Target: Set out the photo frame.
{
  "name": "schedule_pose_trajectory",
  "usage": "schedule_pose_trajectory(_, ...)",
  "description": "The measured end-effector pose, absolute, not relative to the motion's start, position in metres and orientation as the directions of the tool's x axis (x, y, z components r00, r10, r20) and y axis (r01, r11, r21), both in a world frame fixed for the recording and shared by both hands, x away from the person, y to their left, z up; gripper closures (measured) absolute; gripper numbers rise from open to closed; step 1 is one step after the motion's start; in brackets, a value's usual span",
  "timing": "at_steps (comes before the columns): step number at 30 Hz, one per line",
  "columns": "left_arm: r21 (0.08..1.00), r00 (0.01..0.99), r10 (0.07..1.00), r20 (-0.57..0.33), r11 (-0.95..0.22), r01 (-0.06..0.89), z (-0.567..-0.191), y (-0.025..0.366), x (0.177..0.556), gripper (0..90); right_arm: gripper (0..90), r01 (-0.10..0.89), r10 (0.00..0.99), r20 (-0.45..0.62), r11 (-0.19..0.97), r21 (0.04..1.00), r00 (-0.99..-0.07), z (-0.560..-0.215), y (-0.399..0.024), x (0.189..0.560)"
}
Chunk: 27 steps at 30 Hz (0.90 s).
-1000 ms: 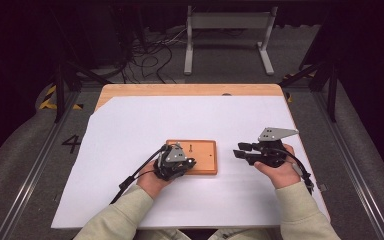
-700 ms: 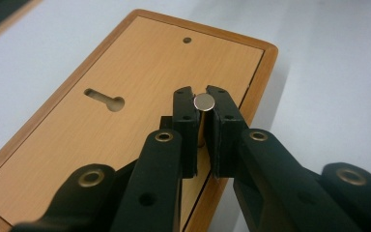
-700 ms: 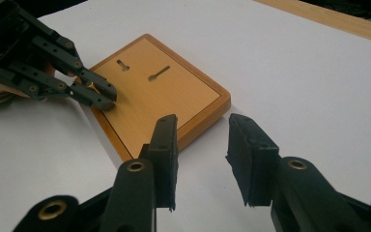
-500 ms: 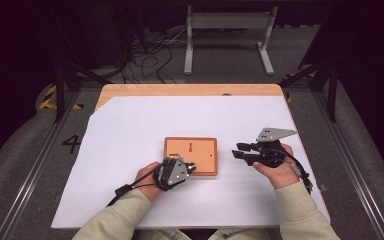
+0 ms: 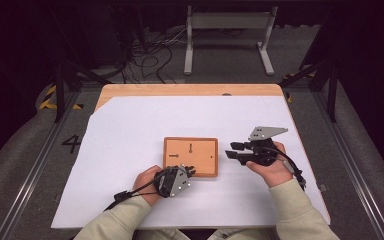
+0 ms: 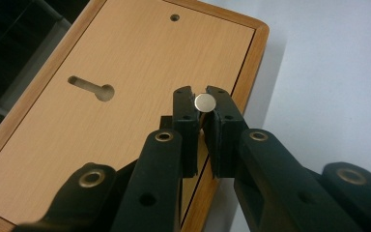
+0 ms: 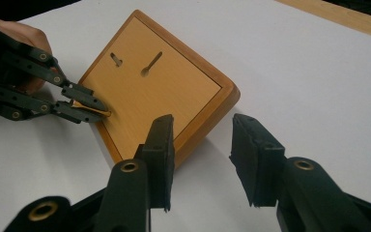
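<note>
Rectangular light-wood board with darker raised rim (image 5: 190,157) lies flat on white sheet (image 5: 130,130) covering table, between both hands; two keyhole slots (image 6: 91,87) cut in face.

Left gripper (image 5: 186,172) at board's near edge, clenched on small round silver metal disc (image 6: 204,102), disc pinched between fingertips just above rim.

Right gripper (image 5: 233,151) just beside board's right edge, jaws released, just been opening, nothing between them; no contact with board.
</note>
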<state>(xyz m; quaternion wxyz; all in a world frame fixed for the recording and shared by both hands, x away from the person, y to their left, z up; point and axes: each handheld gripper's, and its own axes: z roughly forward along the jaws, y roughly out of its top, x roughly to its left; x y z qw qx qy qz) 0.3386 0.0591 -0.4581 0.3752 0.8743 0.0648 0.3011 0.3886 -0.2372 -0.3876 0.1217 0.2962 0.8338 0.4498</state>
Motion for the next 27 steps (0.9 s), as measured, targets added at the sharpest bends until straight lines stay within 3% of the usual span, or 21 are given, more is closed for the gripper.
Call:
schedule_pose_trajectory(5, 0.699, 0.810, 0.346, 0.474, -0.707, -0.107, -0.459, 0.059, 0.338, 83.5, 54.1, 0.417, 0.609, 0.086, 0.426, 0.803, -0.788, -0.392, -0.229, 0.403)
schedule_pose_trajectory(11, 0.703, 0.808, 0.351, 0.473, -0.704, -0.105, -0.459, 0.059, 0.337, 83.5, 37.7, 0.502, 0.615, 0.174, 0.413, 0.760, -0.769, -0.399, -0.215, 0.425)
schedule_pose_trajectory(27, 0.706, 0.807, 0.360, 0.468, -0.701, -0.097, -0.459, 0.059, 0.337, 83.5, 30.7, 0.622, 0.555, 0.359, 0.408, 0.668, -0.750, -0.425, -0.188, 0.459)
